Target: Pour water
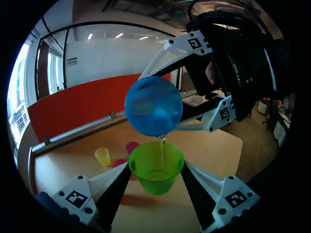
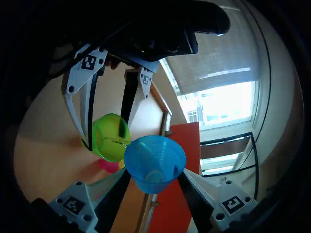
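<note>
**Mid-pour: blue cup over green**

Your left gripper (image 1: pixel 155 167) is clamped on the green cup (image 1: pixel 156 171), one finger on each side wall, with the cup upright above the wooden table (image 1: pixel 202 147). Your right gripper (image 2: pixel 153 173) grips the blue cup (image 1: pixel 153 105), tipped far over at 12 o'clock from the green one. A thin stream of water (image 1: pixel 162 145) leaves the blue lip at its 6 o'clock and lands inside the green rim, right of centre.

The stream sits towards the green cup's 3 o'clock side, so centre the lip over the opening. Tilt slowly rather than sharply, and hold the green cup level. Little water seems left in the blue cup, so a gentle finish should do.

A yellow cup (image 1: pixel 103 156) and pink cups (image 1: pixel 132 146) stand on the table at 10 o'clock from the green cup, well clear of the pour.

I can read no brand or writing. The gripper fingers carry square black-and-white marker tags (image 1: pixel 76 198), and a wall sign (image 1: pixel 72 61) is too small to read.
</note>
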Demonstrator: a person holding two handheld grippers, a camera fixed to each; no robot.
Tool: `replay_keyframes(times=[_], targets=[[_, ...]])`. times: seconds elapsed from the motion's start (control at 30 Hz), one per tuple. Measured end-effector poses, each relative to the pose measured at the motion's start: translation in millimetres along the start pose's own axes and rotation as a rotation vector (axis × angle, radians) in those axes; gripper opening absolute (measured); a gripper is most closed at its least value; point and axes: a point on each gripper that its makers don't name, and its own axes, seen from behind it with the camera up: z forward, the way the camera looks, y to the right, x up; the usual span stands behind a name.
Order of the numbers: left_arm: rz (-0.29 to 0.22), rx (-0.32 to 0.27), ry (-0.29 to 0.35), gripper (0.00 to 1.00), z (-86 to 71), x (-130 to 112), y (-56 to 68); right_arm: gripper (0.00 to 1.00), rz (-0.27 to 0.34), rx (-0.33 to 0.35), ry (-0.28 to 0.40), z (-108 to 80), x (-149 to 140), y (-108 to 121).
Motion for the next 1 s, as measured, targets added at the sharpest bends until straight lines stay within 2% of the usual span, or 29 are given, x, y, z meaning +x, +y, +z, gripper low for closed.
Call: replay_keyframes(times=[1.0], targets=[[0.014,-0.002,0.002,0.87,0.4,-1.5,4.1,0.85,-0.056,-0.018,-0.008,-7.2,8.2,1.8]])
